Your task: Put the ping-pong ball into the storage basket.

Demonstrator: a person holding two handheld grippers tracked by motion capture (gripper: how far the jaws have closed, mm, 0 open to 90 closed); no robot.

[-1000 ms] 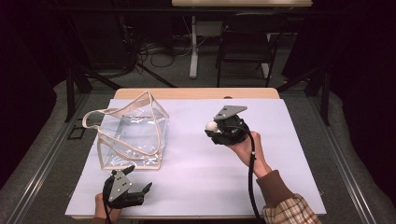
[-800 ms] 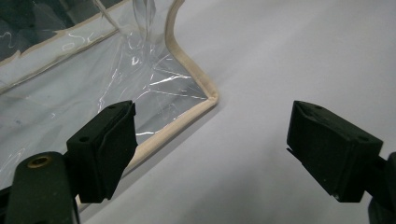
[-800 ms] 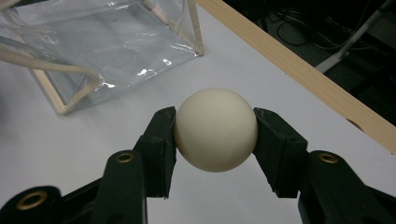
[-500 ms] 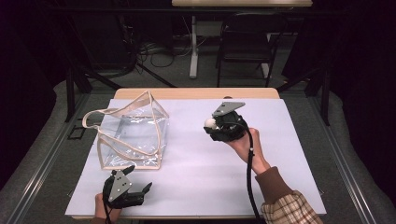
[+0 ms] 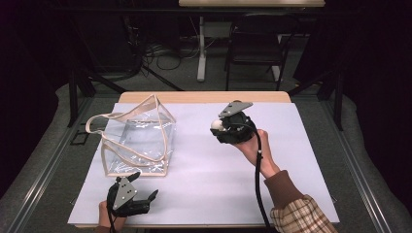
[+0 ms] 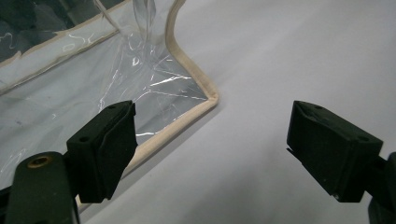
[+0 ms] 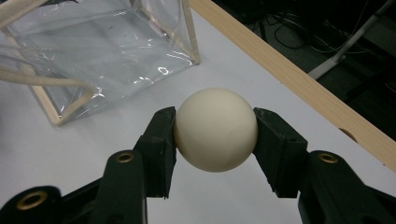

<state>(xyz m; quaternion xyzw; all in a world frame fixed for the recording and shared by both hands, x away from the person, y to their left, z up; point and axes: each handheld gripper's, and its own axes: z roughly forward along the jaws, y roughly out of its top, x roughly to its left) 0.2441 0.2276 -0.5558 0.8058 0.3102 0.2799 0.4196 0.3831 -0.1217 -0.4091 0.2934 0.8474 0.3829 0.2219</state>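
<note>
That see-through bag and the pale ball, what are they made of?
The bag looks like clear soft plastic film, glossy: it shows creases and bright glints, and the table sheet reads through it. Its beige edging and handles look like fabric tape, though I can't be sure. The ball, clamped in the right hand-held gripper, looks smooth, matte, cream, likely plastic.

I can read no text, label, brand, number or sign anywhere in my three views, on any surface or object shown.
</note>
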